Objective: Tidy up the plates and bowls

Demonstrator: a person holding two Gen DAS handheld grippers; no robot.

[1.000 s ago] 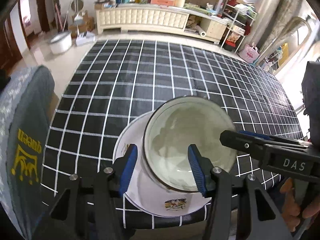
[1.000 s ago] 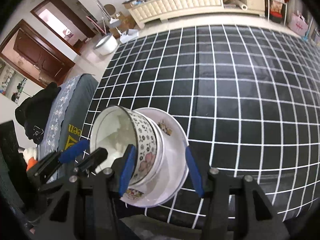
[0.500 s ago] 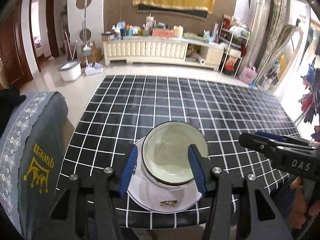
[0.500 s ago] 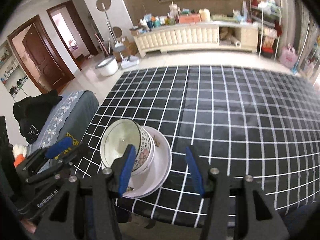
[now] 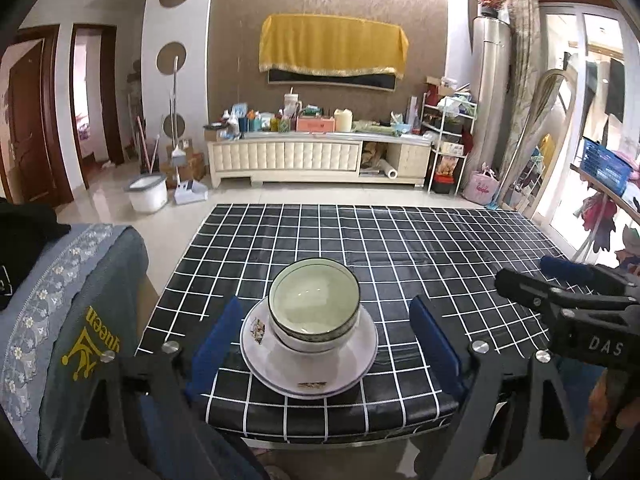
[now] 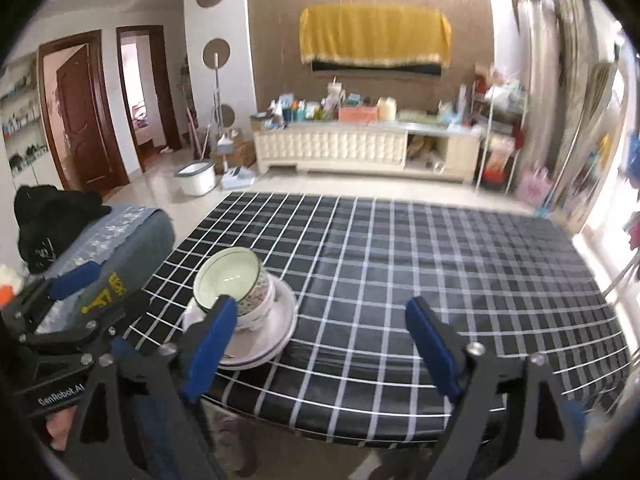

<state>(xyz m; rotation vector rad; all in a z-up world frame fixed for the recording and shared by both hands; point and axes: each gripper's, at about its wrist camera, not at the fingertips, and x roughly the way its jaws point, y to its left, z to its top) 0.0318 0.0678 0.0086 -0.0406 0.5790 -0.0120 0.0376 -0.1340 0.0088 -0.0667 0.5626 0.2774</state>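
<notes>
A stack of floral bowls [image 5: 314,308] sits on stacked white plates [image 5: 310,376] near the front edge of the black checked table [image 5: 400,248]. My left gripper [image 5: 326,340] is open and empty, pulled back in front of the stack and not touching it. In the right wrist view the bowls [image 6: 236,284] and plates [image 6: 272,332] lie at the left, and my right gripper [image 6: 316,344] is open and empty, held off the table's front edge to the right of the stack. The right gripper [image 5: 560,280] also shows at the right of the left wrist view.
A grey-covered chair back [image 5: 80,320] with yellow lettering stands close at the left of the table. A cream sideboard [image 5: 320,156] with clutter stands across the room, with a white bucket [image 5: 146,194] on the floor. A rack and mirror [image 5: 540,140] stand at the right.
Both grippers have pulled back and up from the stack, so the bowls and plates look smaller and farther. The bowls and plates stay put on the table.
</notes>
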